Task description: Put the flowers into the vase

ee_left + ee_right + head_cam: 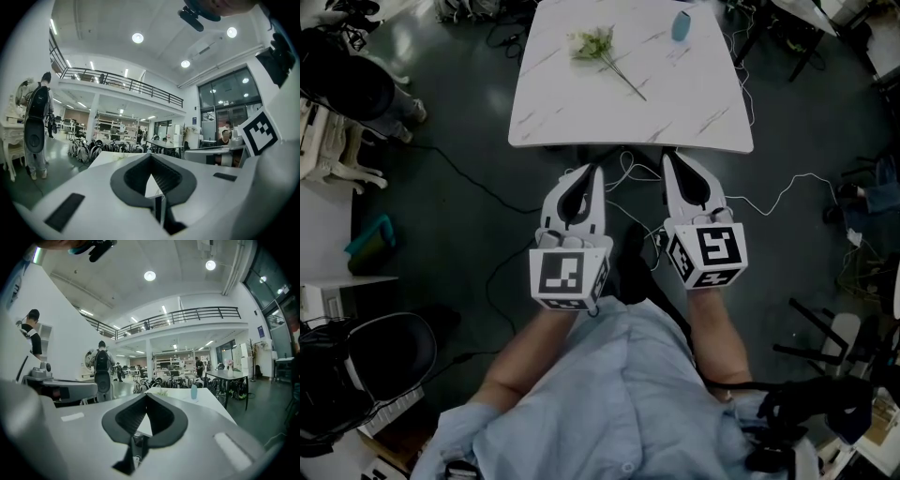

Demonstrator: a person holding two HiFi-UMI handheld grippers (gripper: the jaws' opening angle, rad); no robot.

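So the big white table (675, 112) sits out in front of both claws, and neither one is over it yet. The left claw (594, 171) and right claw (669, 157) hang side by side just short of the near edge. Both are clenched tight with nothing in them, tips pressed together.

The flowers (598, 44) lie flat on the tabletop ahead of the left claw, blooms on the far side and stems trailing back toward the right claw. The little blue vase (681, 25) stands upright, further out than the flowers and ahead of the right claw, well apart from them.

My take: this is the reach-in step. The claws need to open before they get there, then one should pinch the stems low down, not the blooms, so the bunch hangs straight for the narrow vase mouth. The other claw could steady the vase, since it looks tippy.

Nothing on the table blocks the way. A dark chair (394, 352) sits behind and left of the left claw, and loose cables (769, 202) run across the floor under and right of the claws.
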